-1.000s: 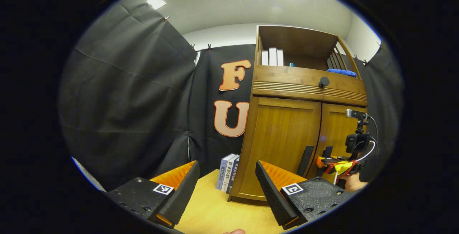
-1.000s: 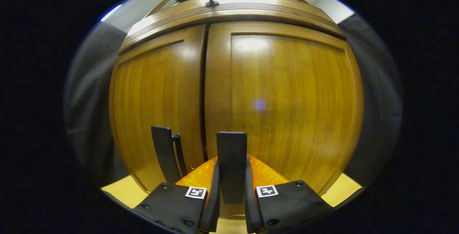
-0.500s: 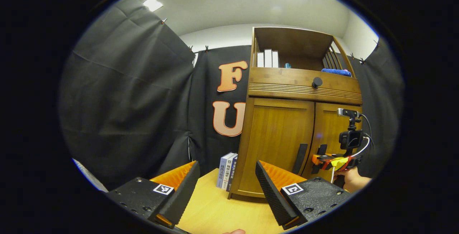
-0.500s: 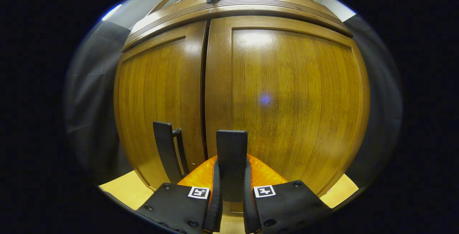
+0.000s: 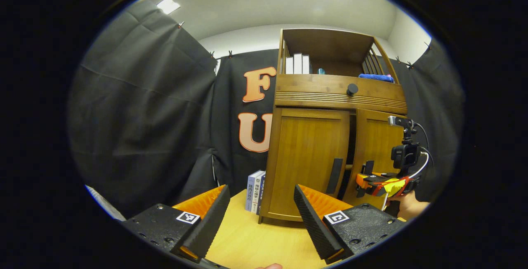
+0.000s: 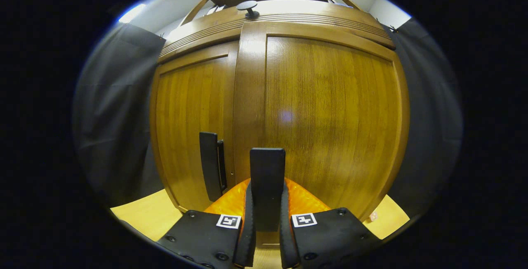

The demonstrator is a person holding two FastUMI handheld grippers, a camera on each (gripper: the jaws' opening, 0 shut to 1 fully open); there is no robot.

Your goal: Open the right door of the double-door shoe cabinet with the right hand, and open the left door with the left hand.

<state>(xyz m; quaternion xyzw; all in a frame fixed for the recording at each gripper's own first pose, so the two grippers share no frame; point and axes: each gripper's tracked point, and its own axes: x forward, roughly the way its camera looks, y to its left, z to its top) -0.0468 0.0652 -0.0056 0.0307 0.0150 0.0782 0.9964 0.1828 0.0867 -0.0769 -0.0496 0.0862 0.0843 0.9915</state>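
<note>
Shoe cabinet [image 5: 313, 170] is standing on a yellow table [image 5: 255, 240], books [image 5: 255, 190] leaning lower middle beside it. Right gripper [image 6: 266, 203] is pinching the right door handle [image 6: 267, 178]; left gripper [image 5: 262, 215] is spread wide.

Wooden right door [image 5: 373, 153] ajar, left door [image 5: 307, 159] closed

Right tool [image 6: 266, 203] is clamping with both fingers [image 6: 248, 223] pressed flat on the right door handle [image 6: 267, 178], one each side, pointing straight ahead. In the left gripper view the right tool [image 5: 365, 178] is sitting level, a hand [image 5: 406, 207] gripping it from below at the back. Left tool [image 5: 262, 215] is hanging free, fingers [image 5: 313, 219] spread wide apart, nothing between them, touching nothing.
</note>
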